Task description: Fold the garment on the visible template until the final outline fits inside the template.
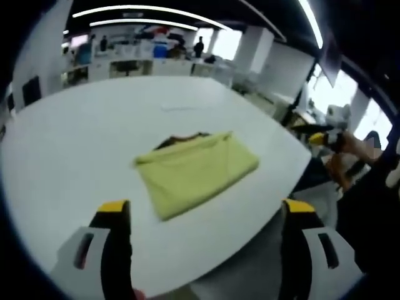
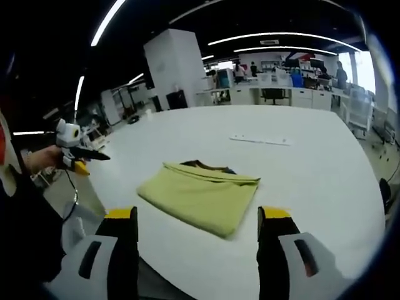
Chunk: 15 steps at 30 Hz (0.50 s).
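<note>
A yellow-green garment (image 1: 194,172) (image 2: 200,194) lies folded into a rough rectangle on the white table (image 1: 75,144) (image 2: 312,181). A dark template edge (image 1: 181,139) (image 2: 206,165) peeks out along its far side. My left gripper (image 1: 206,209) hovers off the table's near edge, open and holding nothing. My right gripper (image 2: 199,215) is also open and holding nothing, short of the garment. The right gripper (image 1: 325,139) appears in a hand at the right of the left gripper view. The left gripper (image 2: 78,156) appears in a hand at the left of the right gripper view.
A thin white strip (image 2: 259,139) (image 1: 181,107) lies on the table beyond the garment. The table's rounded edge (image 1: 250,244) (image 2: 187,269) runs just ahead of both sets of jaws. Office desks (image 2: 275,94) and people stand far behind.
</note>
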Available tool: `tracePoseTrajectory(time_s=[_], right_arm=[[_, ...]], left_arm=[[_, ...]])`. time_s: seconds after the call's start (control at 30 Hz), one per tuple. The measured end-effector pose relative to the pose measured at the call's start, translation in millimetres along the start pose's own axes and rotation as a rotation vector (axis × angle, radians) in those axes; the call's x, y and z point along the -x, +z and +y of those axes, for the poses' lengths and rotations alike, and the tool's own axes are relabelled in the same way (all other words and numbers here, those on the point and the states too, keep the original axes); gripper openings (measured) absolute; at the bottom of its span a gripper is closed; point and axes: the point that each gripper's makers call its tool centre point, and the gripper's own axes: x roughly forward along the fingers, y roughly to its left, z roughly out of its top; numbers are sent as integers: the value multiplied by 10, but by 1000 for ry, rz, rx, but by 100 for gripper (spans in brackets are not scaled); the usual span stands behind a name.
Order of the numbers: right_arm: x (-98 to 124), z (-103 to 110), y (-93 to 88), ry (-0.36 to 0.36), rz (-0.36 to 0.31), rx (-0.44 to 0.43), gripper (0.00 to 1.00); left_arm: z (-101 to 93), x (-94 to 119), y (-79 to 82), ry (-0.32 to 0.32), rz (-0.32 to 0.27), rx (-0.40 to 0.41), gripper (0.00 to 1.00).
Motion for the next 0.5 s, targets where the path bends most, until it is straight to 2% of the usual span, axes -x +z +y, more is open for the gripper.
tracePoseTrajectory(time_s=[0.2,0.4,0.5], right_arm=[[-121,-6,-73,19,22,-9,59],[-284,-22,-92,44,25,-22,34],[-380,-29,-176,51,67,-6,31]], left_arm=[[50,-134,8,-3,7,11,87],[147,-320,5,1,23,14,77],[190,-411,5,0,31,6,73]])
